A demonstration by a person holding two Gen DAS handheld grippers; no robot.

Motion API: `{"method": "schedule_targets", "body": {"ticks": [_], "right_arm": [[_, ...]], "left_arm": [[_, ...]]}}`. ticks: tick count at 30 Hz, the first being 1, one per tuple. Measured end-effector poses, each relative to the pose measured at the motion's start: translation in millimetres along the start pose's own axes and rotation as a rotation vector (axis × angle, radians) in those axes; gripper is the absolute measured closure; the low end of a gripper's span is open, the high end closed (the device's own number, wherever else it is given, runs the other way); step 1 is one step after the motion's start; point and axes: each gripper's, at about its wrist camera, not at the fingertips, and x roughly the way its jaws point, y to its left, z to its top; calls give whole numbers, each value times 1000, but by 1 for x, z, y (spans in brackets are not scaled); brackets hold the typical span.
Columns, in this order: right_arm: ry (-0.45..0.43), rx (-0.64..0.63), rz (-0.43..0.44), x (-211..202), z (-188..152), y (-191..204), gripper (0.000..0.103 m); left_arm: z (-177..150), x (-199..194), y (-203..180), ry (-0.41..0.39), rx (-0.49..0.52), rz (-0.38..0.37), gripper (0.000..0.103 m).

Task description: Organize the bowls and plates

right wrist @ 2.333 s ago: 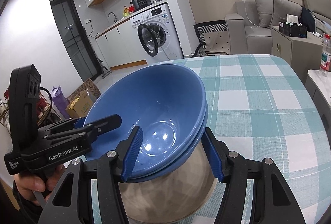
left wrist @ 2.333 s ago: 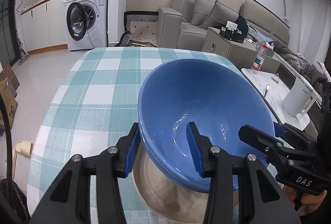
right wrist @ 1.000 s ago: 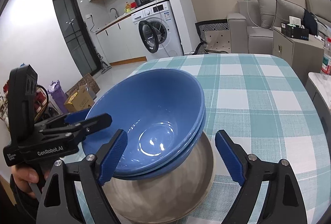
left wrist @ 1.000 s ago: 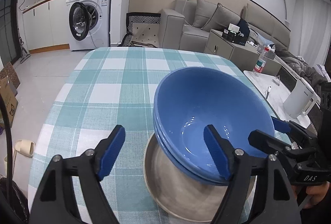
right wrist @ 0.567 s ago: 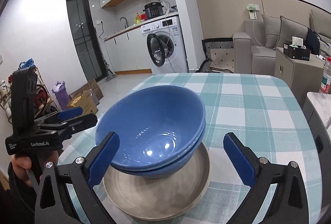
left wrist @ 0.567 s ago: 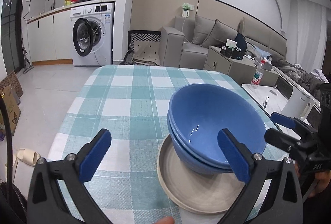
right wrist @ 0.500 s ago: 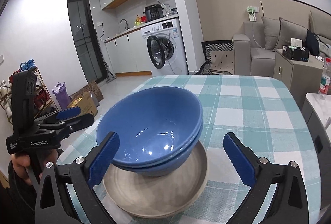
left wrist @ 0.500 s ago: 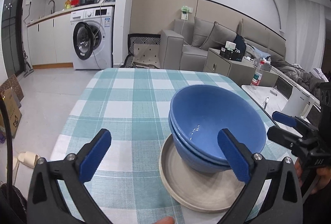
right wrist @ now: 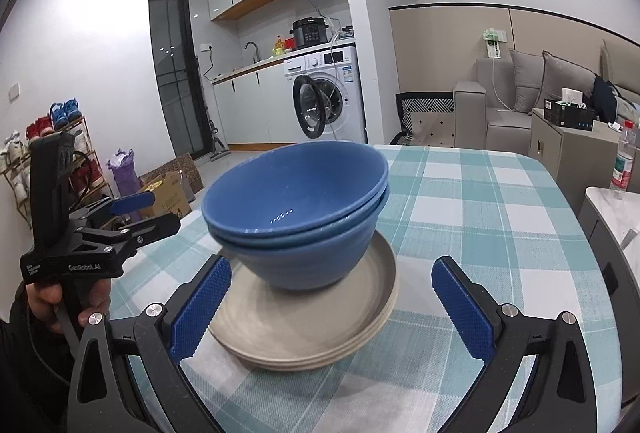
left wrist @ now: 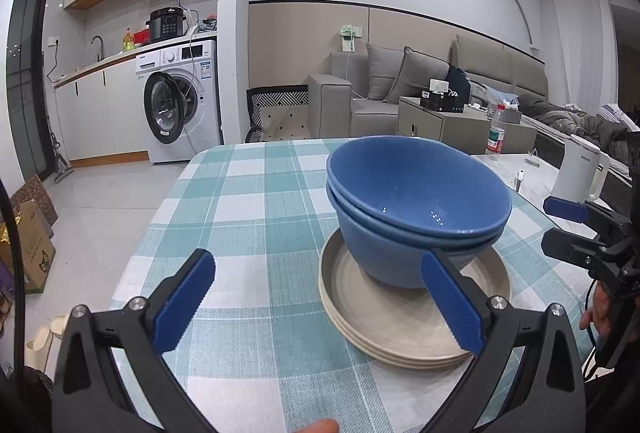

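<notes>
Left wrist view: left tool (left wrist: 318, 305) spread wide, empty, short of two nested blue bowls (left wrist: 416, 201) standing on stacked beige plates (left wrist: 400, 321) on the checked worktop (left wrist: 248, 217); right tool (left wrist: 576, 229) at far right, also parted. Right wrist view: right tool (right wrist: 332, 307) spread wide, empty, bowls (right wrist: 300, 209) and plates (right wrist: 320, 321) just ahead between its tips; left tool (right wrist: 132, 213) off to the left, apart.

Two blue bowls (right wrist: 298, 201) sit nested, one inside the other, on a stack of beige plates (right wrist: 320, 317) atop the checked surface (right wrist: 500, 217). The right claw (right wrist: 340, 307) hangs spread wide before the stack, touching nothing. At left, the left claw (right wrist: 140, 213), held in a hand (right wrist: 60, 299), stands apart from the bowls.
</notes>
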Motion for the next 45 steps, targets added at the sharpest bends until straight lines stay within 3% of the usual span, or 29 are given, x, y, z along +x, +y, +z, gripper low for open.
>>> {"method": "schedule_targets", "body": {"ticks": [18,45], "right_arm": [[-43,-38,-15,-7,-33,12,1],[-52,0,30,3,-44,4,1]], "left_arm": [[-31,-5,4,-92,-22,22,0],[-40,-5,5,-114,-41,-6,0]]}}
